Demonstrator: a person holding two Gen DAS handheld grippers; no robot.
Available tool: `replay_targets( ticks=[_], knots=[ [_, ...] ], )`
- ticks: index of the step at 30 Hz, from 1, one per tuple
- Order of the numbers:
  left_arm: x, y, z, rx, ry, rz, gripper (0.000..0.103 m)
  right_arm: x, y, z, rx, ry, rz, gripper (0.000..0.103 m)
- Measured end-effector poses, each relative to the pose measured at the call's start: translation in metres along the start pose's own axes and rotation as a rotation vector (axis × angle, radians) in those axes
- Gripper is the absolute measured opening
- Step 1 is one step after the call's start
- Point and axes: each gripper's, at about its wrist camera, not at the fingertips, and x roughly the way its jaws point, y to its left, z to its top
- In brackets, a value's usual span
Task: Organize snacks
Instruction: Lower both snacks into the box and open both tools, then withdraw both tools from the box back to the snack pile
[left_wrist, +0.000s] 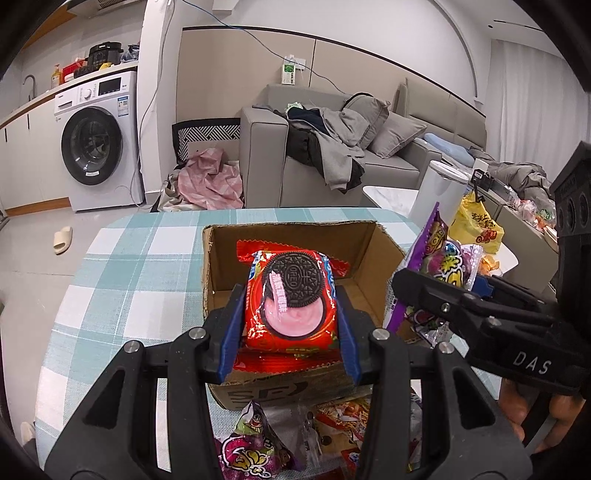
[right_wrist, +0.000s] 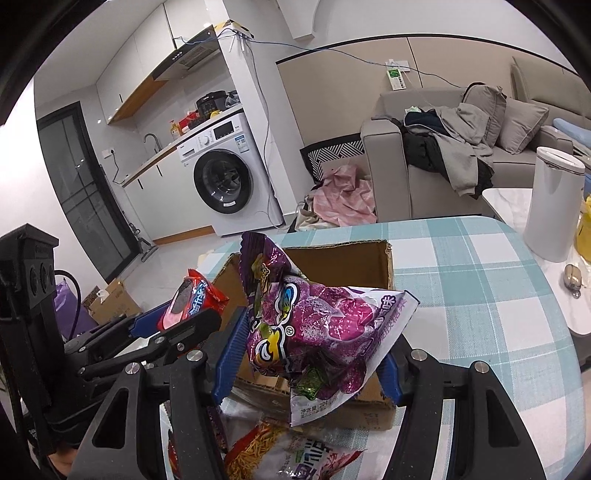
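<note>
Clamping one red Oreo pack lengthwise, pointing away over the box, left gripper, right gripper grasping one purple bag, tilted upright.

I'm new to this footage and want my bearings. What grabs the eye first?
The red Oreo packet stands out, pinched in the left gripper over the open cardboard box. Beside it, the right gripper holds a shiny purple snack bag near the same box. More snack packets lie on the checked tablecloth in front.
</note>
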Motion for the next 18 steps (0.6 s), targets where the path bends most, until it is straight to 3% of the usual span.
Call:
replay_targets(
  ticks=[7,10,12,16,17,18],
  knots=[
    [0.003,0.005,-0.002,-0.016,-0.006,-0.001,0.042,0.011,0.0,0.002,-0.012,0.017,-0.015,0.063],
    [-0.002,0.006,-0.003,-0.012,-0.019,0.001,0.043,0.007,-0.001,0.002,-0.021,0.001,-0.016,0.068],
    [-0.004,0.006,-0.003,-0.008,-0.019,0.002,0.046,0.002,-0.002,0.002,-0.031,-0.015,-0.018,0.078],
    [-0.015,0.007,-0.006,-0.007,-0.025,0.03,0.072,-0.011,-0.002,0.001,-0.05,-0.035,-0.034,0.086],
    [-0.02,0.008,-0.008,-0.01,-0.03,0.039,0.083,-0.014,-0.004,0.0,-0.047,-0.037,-0.039,0.093],
    [-0.025,0.01,-0.01,-0.015,-0.038,0.049,0.087,-0.017,-0.007,-0.001,-0.038,-0.036,-0.037,0.1]
  ],
)
